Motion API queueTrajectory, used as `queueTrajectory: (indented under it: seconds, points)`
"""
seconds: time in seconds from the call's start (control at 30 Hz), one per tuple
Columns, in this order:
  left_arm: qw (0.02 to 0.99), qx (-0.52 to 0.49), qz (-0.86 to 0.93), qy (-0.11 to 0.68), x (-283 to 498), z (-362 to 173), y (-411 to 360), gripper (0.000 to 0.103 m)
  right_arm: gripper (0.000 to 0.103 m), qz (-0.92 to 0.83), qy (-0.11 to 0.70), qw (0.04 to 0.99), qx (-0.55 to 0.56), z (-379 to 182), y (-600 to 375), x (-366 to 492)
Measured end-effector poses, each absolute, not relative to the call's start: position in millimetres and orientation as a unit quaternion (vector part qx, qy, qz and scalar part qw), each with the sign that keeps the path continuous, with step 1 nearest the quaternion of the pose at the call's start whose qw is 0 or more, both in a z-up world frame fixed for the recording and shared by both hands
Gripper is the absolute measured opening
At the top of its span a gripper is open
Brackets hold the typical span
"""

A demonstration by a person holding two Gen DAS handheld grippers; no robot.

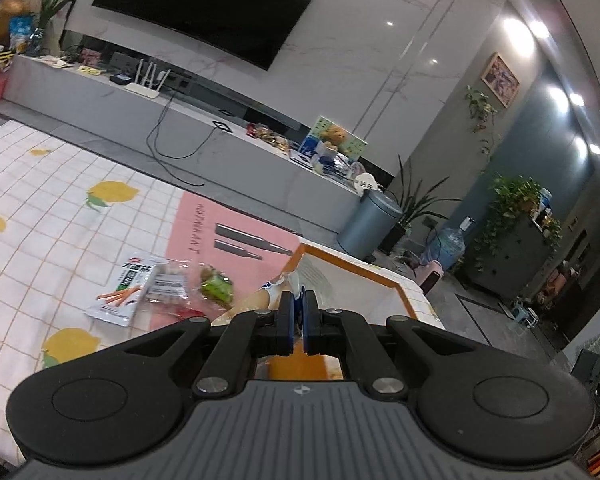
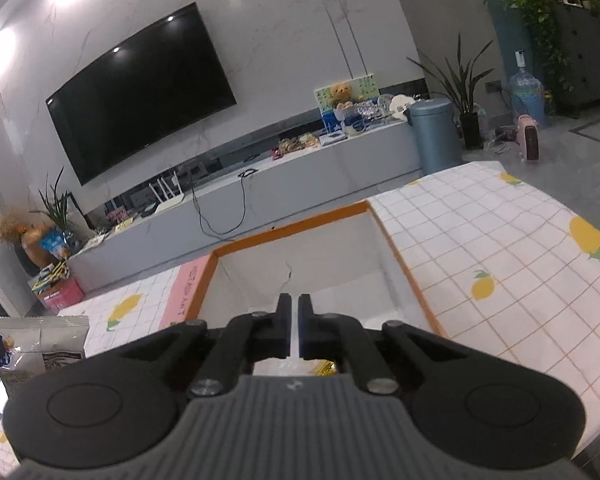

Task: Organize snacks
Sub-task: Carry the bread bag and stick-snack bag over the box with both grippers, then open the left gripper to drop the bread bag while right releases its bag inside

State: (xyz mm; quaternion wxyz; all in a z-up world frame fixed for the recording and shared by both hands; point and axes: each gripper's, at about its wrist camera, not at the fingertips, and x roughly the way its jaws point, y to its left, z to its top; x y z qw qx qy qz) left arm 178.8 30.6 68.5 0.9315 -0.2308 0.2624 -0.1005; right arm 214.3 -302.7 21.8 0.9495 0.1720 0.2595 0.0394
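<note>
Snacks split between two places: a loose heap on the table (image 1: 28, 208), namely a carrot packet (image 1: 120, 292), a clear bag (image 1: 168, 284) overlapping it and a green pack (image 1: 218, 286) just beside, all left of the box (image 1: 384, 280); and one pack (image 1: 272, 296) pinched in the left gripper (image 1: 296, 320), hanging at the box's near left corner, over or just at the rim. Jaws nearly together on that pack, something blue and white showing between the fingers. In the right view, a grey-white bag (image 2: 56, 344) at far left, apparently the held one seen from the side, though hard to confirm. Right gripper (image 2: 294, 328) closed to a thin slit, nothing visible between the fingers, poised above the box (image 2: 292, 224). Box interior mostly bare white as far as visible; a yellowish wrapper glimpsed under the right gripper, unclear whether inside. Judged early to midway: one pack about to go in, three or so left on the table.
</note>
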Motion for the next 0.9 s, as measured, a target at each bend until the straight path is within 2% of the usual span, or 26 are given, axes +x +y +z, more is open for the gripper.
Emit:
queueTrajectory:
  seconds: [0.37,0.9]
  points:
    - [0.942,-0.18,-0.144,0.245,185.9,85.8,-23.7,0.003,0.0,0.029,0.215,0.959,0.181,31.6,-314.0,202.2]
    - [0.932,-0.186,-0.199,0.24,220.8,79.3,-90.6,0.003,0.0,0.007,0.198,0.956,0.216,32.2,-330.0,196.5]
